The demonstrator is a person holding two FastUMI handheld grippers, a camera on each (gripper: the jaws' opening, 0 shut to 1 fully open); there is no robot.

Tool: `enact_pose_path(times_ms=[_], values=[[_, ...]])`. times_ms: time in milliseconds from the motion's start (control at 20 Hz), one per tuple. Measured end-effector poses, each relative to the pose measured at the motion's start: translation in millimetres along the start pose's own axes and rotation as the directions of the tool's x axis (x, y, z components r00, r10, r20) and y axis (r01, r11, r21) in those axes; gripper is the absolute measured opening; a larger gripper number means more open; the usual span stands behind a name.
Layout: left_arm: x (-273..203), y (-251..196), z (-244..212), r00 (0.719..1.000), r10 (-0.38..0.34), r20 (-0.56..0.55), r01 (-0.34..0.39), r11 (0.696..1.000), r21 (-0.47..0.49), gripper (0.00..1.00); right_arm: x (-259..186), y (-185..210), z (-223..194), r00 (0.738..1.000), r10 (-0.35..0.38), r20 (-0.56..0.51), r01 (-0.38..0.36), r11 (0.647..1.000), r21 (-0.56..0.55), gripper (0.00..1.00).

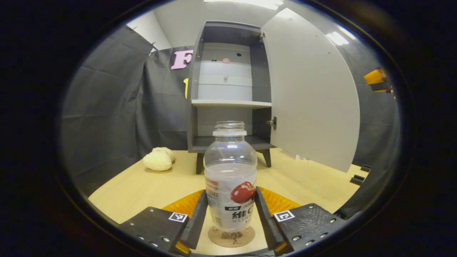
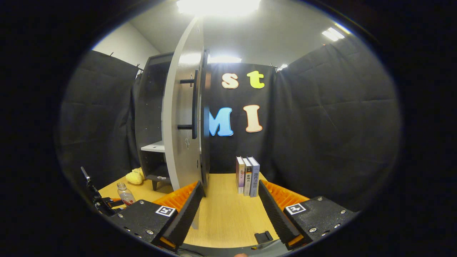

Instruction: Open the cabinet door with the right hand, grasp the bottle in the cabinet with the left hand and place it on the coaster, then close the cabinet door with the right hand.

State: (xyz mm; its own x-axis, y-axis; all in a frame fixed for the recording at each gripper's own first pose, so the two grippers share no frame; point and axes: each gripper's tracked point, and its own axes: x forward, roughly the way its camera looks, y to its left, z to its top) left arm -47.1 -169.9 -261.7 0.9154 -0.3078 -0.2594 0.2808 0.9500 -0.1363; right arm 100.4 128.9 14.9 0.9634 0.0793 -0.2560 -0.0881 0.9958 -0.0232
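Booth: black cloth walls all round, pale wooden table [image 1: 142,185] underfoot, bright ceiling lights overhead
Left gripper [image 1: 231,217]: low over the table, fingers flanking the bottle [image 1: 231,178]; whether the pads press or stand just off cannot be told from this angle
Bottle: upright, capless, sitting right on the round coaster [image 1: 232,236]; placement looks done, judging by how squarely it stands
Why held so: fingers low on the label, either side of the body, most likely to steady the bottle while it settles on the coaster
Right gripper [image 2: 228,210]: spread wide, pinching nothing, hanging just beside the lower edge of the open cabinet door [image 2: 185,117]
Why there: parked within reach of the dark bar handle [image 2: 194,103], probably ready for the closing push
Cabinet [image 1: 228,89]: dark frame, pale shelf, lower bay bare, door swung far out to the right in the left gripper view
Open room: clear table between bottle and cabinet legs; door's sweep back looks free of the bottle
Edges to mind: door's bottom corner rides close over the table; books [image 2: 247,175] stand behind the door on its outer side, well apart from the closing path
Off to the side: pale lumpy object [image 1: 159,159] near the cabinet's left leg, clear of everything
Next call: left fingers back straight off without tipping the bottle, then door swung shut
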Motion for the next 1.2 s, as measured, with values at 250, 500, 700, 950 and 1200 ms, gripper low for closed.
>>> enact_pose_path(times_ms=[250,500,700,950,1200], values=[[-5,4,-22,1.0,0.02,-0.014,-0.02,1.0,-0.013,0.72,2,2,0,1.0,0.018,-0.008,-0.018,0.999,-0.042,0.95],[-7,5,-37,0.999,0.042,-0.029,-0.043,0.999,-0.032,0.77,3,2,-3,0.999,0.026,-0.02,-0.027,0.998,-0.052,0.96],[-11,2,-42,0.998,0.049,-0.033,-0.05,0.998,-0.024,0.72,6,3,-4,0.999,0.035,-0.021,-0.036,0.998,-0.059,0.96],[-13,-5,-40,0.997,0.047,-0.058,-0.048,0.999,-0.021,0.8,8,2,-3,0.999,0.039,-0.013,-0.039,0.998,-0.046,0.96],[-23,-6,-18,0.997,0.061,-0.043,-0.06,0.998,0.017,0.78,8,-2,6,0.999,0.048,0.015,-0.047,0.999,-0.026,0.96]])
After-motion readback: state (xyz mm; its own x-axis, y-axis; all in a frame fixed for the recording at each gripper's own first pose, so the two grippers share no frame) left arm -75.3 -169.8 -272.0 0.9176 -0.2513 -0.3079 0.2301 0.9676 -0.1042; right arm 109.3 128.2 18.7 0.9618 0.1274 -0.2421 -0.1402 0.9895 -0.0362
